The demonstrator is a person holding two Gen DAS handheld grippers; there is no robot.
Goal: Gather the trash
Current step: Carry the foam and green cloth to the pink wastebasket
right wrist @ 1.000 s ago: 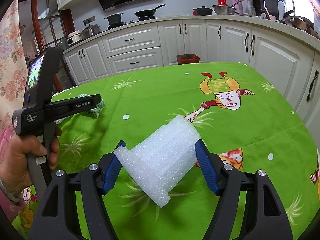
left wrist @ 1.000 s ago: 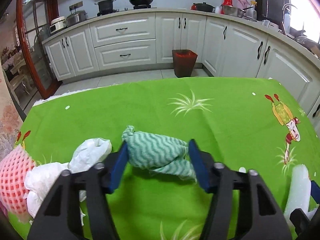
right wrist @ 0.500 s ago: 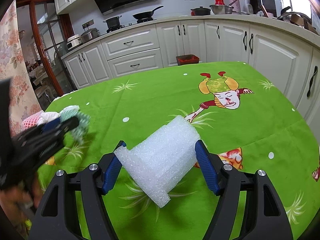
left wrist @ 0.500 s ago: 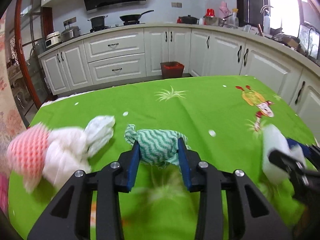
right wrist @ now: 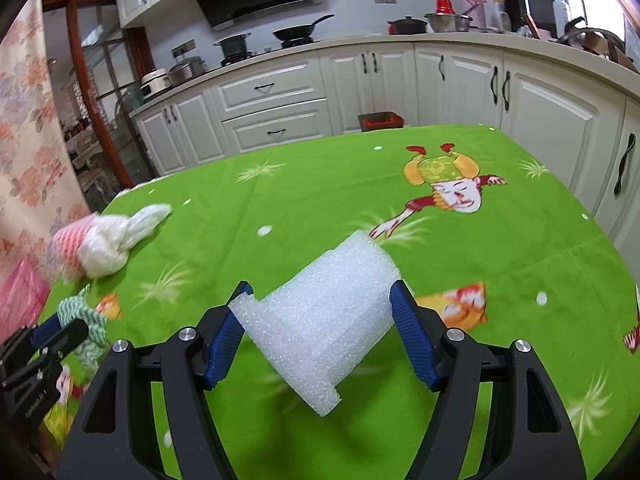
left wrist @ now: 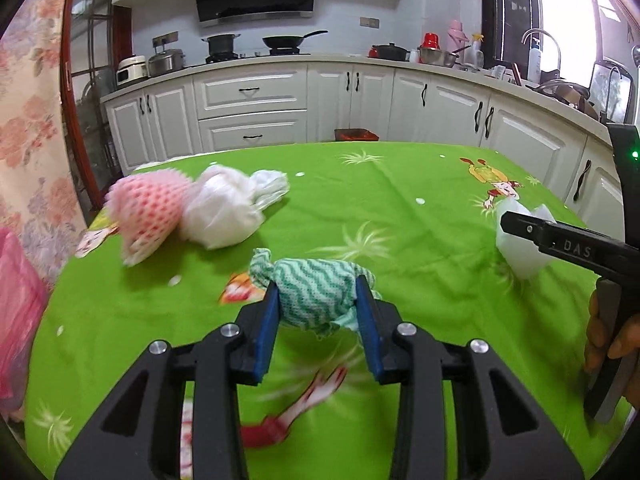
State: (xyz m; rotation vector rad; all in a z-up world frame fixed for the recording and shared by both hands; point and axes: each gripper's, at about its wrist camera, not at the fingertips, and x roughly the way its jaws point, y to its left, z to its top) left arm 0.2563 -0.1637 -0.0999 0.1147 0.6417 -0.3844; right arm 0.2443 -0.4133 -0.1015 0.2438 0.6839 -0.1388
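My left gripper is shut on a crumpled green-and-white wavy cloth and holds it above the green tablecloth. The cloth also shows at the left of the right wrist view. My right gripper is shut on a white foam block, lifted off the table; the block shows at the right of the left wrist view. A pink foam fruit net and a white crumpled plastic bag lie together on the table's far left.
A pink plastic bag hangs at the table's left edge. A dark red bin stands on the floor beyond the table, by the white kitchen cabinets. The right hand and its gripper handle fill the right side of the left wrist view.
My left gripper closed on the green cloth, lifted it and drew back toward the near side of the table. The right gripper kept hold of the foam block and moved little.
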